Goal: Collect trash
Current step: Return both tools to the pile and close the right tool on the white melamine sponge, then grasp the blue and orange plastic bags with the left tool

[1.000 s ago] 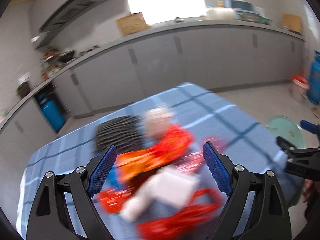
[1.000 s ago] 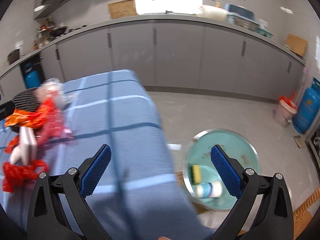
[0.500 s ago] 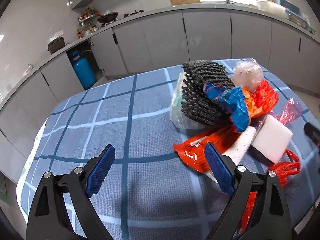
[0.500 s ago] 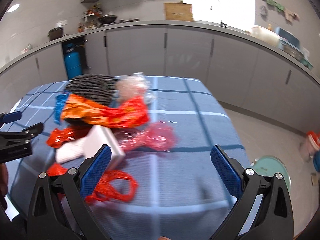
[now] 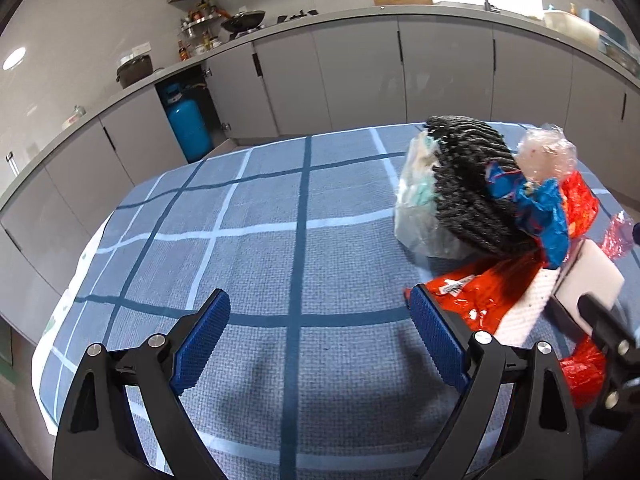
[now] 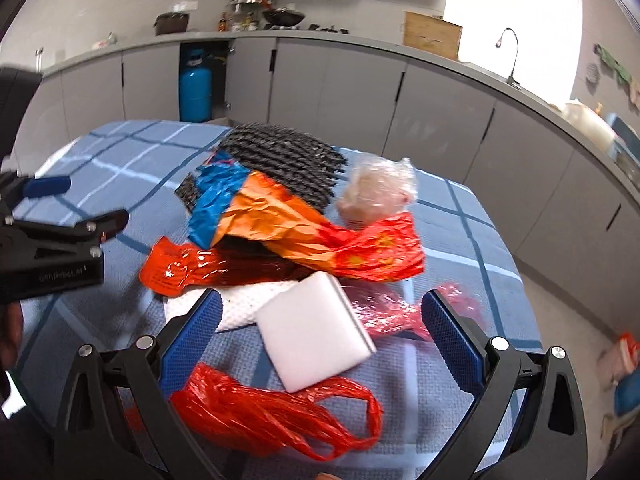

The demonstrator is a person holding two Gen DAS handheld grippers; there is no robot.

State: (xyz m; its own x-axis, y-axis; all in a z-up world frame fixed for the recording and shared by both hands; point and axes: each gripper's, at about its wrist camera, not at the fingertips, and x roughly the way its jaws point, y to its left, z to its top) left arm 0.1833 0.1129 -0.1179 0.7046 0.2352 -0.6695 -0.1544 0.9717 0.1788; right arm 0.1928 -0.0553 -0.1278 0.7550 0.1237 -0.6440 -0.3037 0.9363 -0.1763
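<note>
A heap of trash lies on the blue checked tablecloth [image 6: 460,216]: a black ribbed mat [image 6: 280,156], an orange and blue wrapper [image 6: 272,216], a clear plastic ball [image 6: 376,192], a red wrapper [image 6: 188,268], a white sponge block [image 6: 316,336], a pink film [image 6: 392,308] and a red plastic bag [image 6: 264,412]. My right gripper [image 6: 320,336] is open, its jaws either side of the white block, just above it. My left gripper [image 5: 320,336] is open and empty over bare cloth, left of the heap [image 5: 480,208]. It also shows in the right wrist view [image 6: 68,220].
The table [image 5: 200,240] stands in a kitchen with grey cabinets [image 5: 360,80] behind. A blue gas cylinder [image 5: 188,128] stands in an open cabinet bay. Floor lies to the right of the table [image 6: 580,340].
Both views swung from the floor bin back to the table. My right gripper has come down over the white block. My left gripper moved left and lower over bare cloth.
</note>
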